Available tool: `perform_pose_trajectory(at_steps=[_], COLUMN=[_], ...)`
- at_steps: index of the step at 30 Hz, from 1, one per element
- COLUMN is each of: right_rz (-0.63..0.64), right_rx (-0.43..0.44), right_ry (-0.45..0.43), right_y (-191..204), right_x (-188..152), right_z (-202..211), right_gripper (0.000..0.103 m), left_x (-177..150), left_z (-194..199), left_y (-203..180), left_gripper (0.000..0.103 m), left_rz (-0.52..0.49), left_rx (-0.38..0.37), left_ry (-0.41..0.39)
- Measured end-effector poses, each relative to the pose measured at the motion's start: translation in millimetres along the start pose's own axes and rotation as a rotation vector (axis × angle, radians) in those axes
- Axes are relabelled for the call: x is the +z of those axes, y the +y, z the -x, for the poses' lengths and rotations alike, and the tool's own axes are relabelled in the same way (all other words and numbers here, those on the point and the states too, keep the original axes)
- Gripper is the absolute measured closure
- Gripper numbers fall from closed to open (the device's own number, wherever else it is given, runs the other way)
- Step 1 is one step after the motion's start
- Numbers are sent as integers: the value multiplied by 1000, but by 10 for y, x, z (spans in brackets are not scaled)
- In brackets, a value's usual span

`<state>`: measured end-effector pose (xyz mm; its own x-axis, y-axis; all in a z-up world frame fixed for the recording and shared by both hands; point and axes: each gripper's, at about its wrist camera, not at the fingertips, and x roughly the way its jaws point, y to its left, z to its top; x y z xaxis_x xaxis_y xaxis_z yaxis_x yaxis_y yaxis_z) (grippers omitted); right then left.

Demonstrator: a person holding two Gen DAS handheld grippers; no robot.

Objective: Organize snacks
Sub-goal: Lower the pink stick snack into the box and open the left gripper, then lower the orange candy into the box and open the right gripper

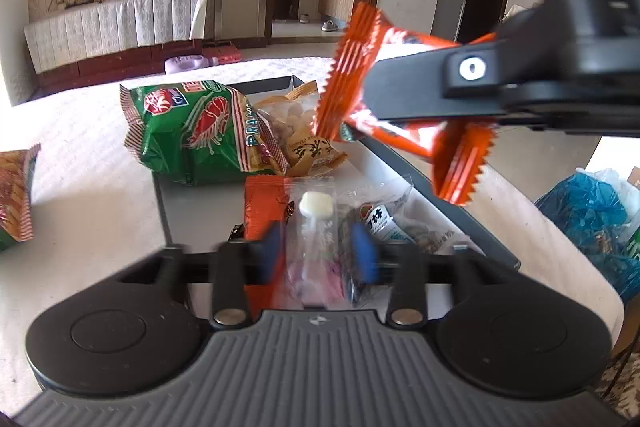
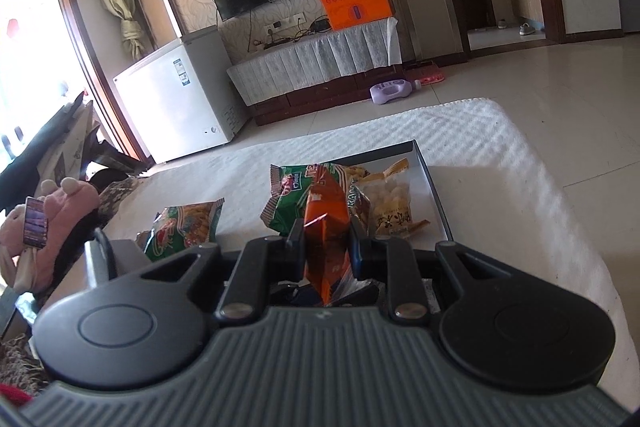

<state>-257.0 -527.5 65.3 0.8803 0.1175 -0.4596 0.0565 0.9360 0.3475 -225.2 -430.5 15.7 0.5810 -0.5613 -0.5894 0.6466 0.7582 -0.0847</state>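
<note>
A grey tray (image 1: 176,211) on a white cloth holds a green prawn-cracker bag (image 1: 192,131), a yellow snack bag (image 1: 296,127) and several small packets. My left gripper (image 1: 318,253) hangs over a clear candy packet (image 1: 314,223) with its blue pads apart and nothing between them. My right gripper (image 2: 326,247) is shut on an orange snack packet (image 2: 326,227) and holds it in the air over the tray's right side; the orange packet also shows in the left wrist view (image 1: 360,67). The tray (image 2: 436,195) lies ahead of it.
A second green snack bag (image 1: 16,195) lies on the cloth left of the tray, also in the right wrist view (image 2: 184,227). A blue plastic bag (image 1: 592,211) sits off the table at the right. Pink plush toys (image 2: 52,219) are at the left. A TV cabinet stands behind.
</note>
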Motion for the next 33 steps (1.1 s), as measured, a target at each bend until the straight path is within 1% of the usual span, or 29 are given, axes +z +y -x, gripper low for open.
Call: perform_pose_trajectory(at_steps=[1, 3, 7, 11, 14, 16, 20, 33], right_rz=[2, 1, 5, 29, 43, 47, 65, 76], right_rx=[-1, -5, -21, -58, -80, -91, -121, -162], right_ry=[3, 8, 26, 54, 82, 100, 133, 158], right_y=[6, 12, 15, 45, 63, 68, 89, 32], right_x=[-6, -14, -25, -41, -57, -72, -119, -168], right_z=[-6, -18, -95, -243, -382, -474, -623, -726], right_gripper=[79, 79, 79, 79, 79, 79, 78, 77], left_x=[-17, -42, -118, -200, -248, -271, -293, -291], left_z=[23, 82, 245, 390, 508, 551, 561, 560], left_y=[0, 12, 53, 121, 144, 148, 200, 168], left_gripper=[36, 35, 29, 28, 28, 25, 24, 24], left_rz=[-9, -26, -59, -73, -100, -109, -100, -108], left_rx=[8, 3, 3, -5, -17, -9, 3, 9], left_ry=[-6, -10, -16, -13, -30, -33, -15, -15])
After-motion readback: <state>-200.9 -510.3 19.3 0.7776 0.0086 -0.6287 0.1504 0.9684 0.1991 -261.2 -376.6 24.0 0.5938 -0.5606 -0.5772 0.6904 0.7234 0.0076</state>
